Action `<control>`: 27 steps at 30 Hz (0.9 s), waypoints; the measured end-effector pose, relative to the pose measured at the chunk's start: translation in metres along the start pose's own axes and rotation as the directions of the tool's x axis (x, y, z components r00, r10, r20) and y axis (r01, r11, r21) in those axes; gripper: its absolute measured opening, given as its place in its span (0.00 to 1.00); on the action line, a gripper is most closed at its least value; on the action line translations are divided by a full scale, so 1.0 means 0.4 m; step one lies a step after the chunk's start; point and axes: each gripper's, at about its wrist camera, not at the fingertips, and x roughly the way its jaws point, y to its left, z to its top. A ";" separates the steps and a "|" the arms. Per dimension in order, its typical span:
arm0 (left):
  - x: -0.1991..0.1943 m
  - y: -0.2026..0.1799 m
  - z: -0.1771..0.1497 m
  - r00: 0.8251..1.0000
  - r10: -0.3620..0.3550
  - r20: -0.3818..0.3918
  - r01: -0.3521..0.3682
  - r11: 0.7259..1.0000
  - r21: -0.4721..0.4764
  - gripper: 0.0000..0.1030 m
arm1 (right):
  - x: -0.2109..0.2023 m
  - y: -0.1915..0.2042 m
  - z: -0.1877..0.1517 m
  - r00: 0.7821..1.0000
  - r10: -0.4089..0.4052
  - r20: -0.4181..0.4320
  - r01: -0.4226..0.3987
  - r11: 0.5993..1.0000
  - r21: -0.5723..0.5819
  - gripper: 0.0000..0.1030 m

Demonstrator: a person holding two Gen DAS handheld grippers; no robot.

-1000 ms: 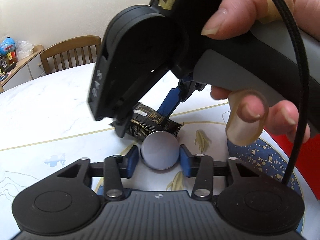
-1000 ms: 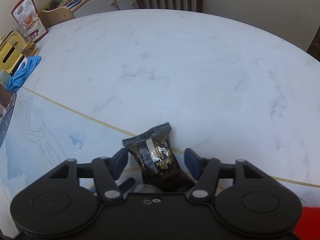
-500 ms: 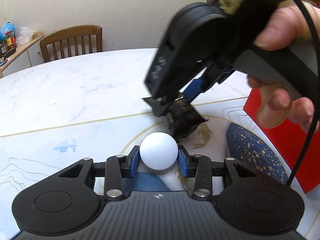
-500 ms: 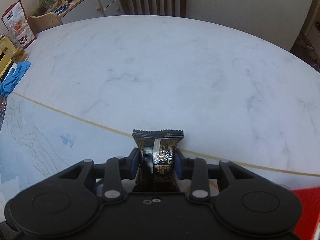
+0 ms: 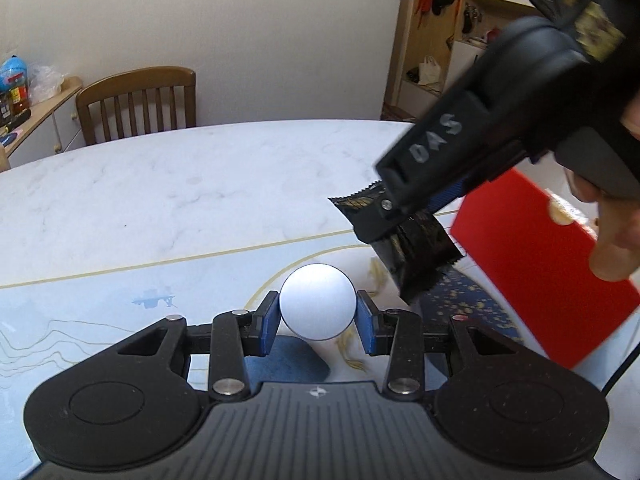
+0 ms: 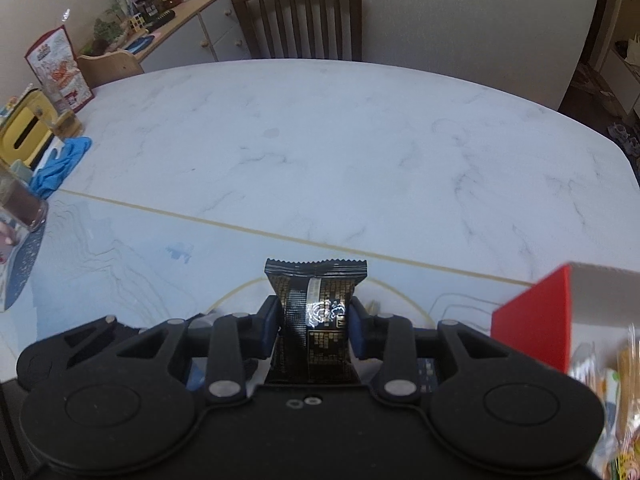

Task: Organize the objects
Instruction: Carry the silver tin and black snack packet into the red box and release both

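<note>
My left gripper [image 5: 318,318] is shut on a white ball [image 5: 318,306] and holds it above the patterned table mat. My right gripper [image 6: 314,326] is shut on a black and gold snack packet [image 6: 314,312] and holds it in the air. In the left wrist view the right gripper [image 5: 416,216] hangs at the upper right with the packet [image 5: 416,248] in its jaws, above and right of the ball, next to a red box [image 5: 536,264].
The red box [image 6: 532,316] stands at the right with colourful packets [image 6: 608,400] in it. A marble table [image 6: 320,152] stretches ahead, with a chair [image 6: 298,16] behind. A blue cloth [image 6: 60,166], a yellow box [image 6: 26,128] and a glass [image 6: 20,204] are at the left edge.
My right gripper closed on the snack packet, lifted it off the table and carried it right toward the red box. My left gripper kept hold of the white ball.
</note>
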 end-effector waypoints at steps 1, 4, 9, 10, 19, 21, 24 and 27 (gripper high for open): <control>-0.009 -0.006 -0.001 1.000 -0.004 0.001 0.004 1.000 0.007 0.37 | -0.017 0.000 -0.010 1.000 0.005 0.004 -0.005 1.000 -0.001 0.33; -0.045 -0.023 0.004 1.000 -0.016 0.002 0.016 1.000 0.022 0.37 | -0.064 -0.005 -0.042 1.000 0.016 0.017 -0.016 1.000 0.002 0.33; -0.101 -0.060 0.021 0.999 -0.042 0.002 0.041 0.998 0.045 0.37 | -0.145 -0.026 -0.095 0.998 0.026 0.052 -0.027 0.999 0.018 0.33; -0.111 -0.067 0.028 0.999 -0.051 0.001 0.051 0.998 0.046 0.37 | -0.159 -0.032 -0.104 0.998 0.026 0.060 -0.028 0.999 0.023 0.33; -0.156 -0.178 0.072 0.993 -0.121 -0.007 0.121 0.986 0.119 0.37 | -0.274 -0.123 -0.200 0.992 0.008 0.123 -0.017 0.997 0.073 0.33; -0.159 -0.209 0.081 0.990 -0.139 -0.017 0.140 0.981 0.137 0.37 | -0.294 -0.149 -0.220 0.991 0.006 0.135 -0.018 0.996 0.087 0.33; -0.163 -0.258 0.095 0.987 -0.157 -0.025 0.159 0.972 0.174 0.37 | -0.325 -0.189 -0.249 0.987 -0.006 0.158 -0.011 0.994 0.108 0.33; -0.164 -0.311 0.111 0.985 -0.173 -0.026 0.174 0.961 0.213 0.37 | -0.352 -0.237 -0.273 0.984 -0.019 0.177 -0.005 0.991 0.136 0.33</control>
